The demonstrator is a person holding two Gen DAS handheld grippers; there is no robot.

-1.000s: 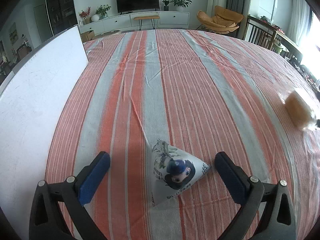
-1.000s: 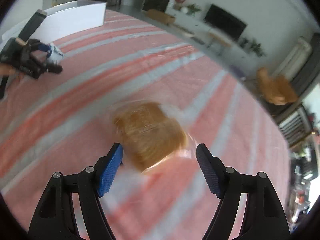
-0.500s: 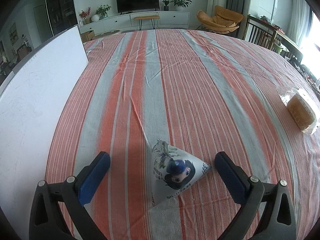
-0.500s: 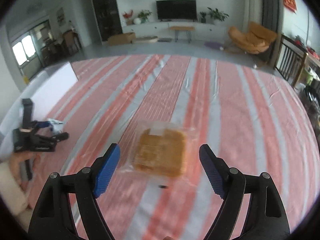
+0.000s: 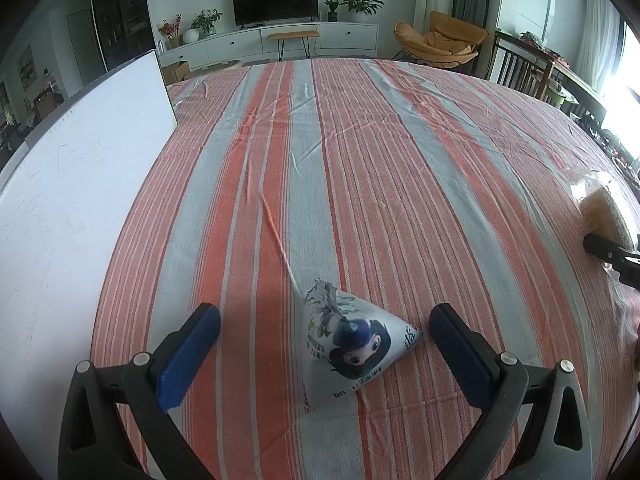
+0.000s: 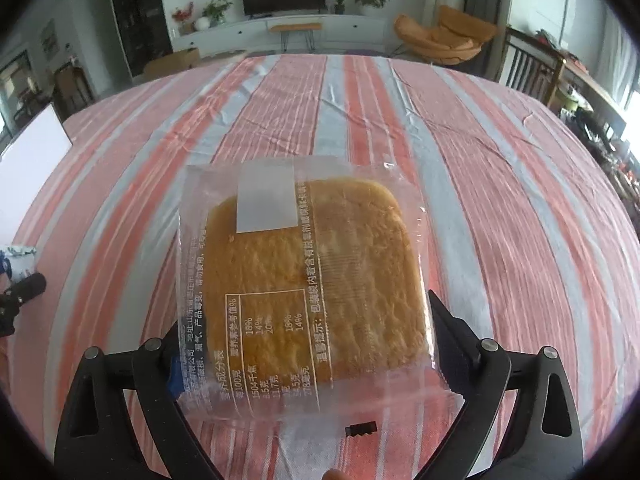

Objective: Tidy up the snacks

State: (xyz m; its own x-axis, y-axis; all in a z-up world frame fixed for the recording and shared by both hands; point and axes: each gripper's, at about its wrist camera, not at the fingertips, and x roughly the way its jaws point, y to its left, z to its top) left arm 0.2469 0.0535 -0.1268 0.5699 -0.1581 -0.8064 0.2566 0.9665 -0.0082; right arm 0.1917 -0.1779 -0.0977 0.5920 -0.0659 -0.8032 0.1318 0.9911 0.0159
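We find the right gripper (image 6: 308, 344) straddling the wrapped cake (image 6: 312, 280), which lies flat on the striped cloth (image 6: 500, 184). Its jaws are opening, the packet between them, pads apparently clear of it. Its long axis runs away from us. Further left, the left gripper (image 5: 324, 344) stands released around the pyramid pouch (image 5: 352, 340).

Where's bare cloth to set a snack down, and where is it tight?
The striped tablecloth lies bare beyond the triangular snack packet, between the white board and the wrapped cake. It is tight at the near edge: the left gripper straddles the packet, the right gripper, jaws opening, straddles the cake.
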